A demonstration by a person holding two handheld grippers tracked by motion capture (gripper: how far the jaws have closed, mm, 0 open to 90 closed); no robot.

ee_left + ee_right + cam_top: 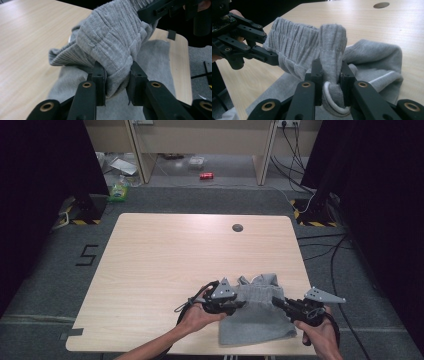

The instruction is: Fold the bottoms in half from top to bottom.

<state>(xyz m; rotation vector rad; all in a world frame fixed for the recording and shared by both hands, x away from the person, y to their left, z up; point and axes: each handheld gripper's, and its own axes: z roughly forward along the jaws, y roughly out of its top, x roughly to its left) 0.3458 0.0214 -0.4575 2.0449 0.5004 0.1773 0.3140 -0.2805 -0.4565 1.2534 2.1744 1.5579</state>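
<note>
- The left gripper [117, 86] has its two black, blocky jaws pinching a thick fold of the grey garment [112, 42]; the cloth bulges out between and above the jaws.
- The right gripper [331, 82] pinches another fold of the same garment [294, 47], with a white cord [333, 103] looped in a curve just below the clamped cloth.
- Between the two grippers the raised part is a gathered, ribbed band with close pleats, like an elastic waistband; the knit looks soft and slightly fuzzy.
- The rest of the garment lies in loose, smooth folds on the table, its lower part spread flat.
- In the high view the garment [257, 312] sits at the near edge of the table [170, 255], right of centre, between the left gripper [240, 303] and the right gripper [276, 301].
- The table is pale wood-grain laminate with rounded corners and a dark round cable hole [237, 227] near its far edge.
</note>
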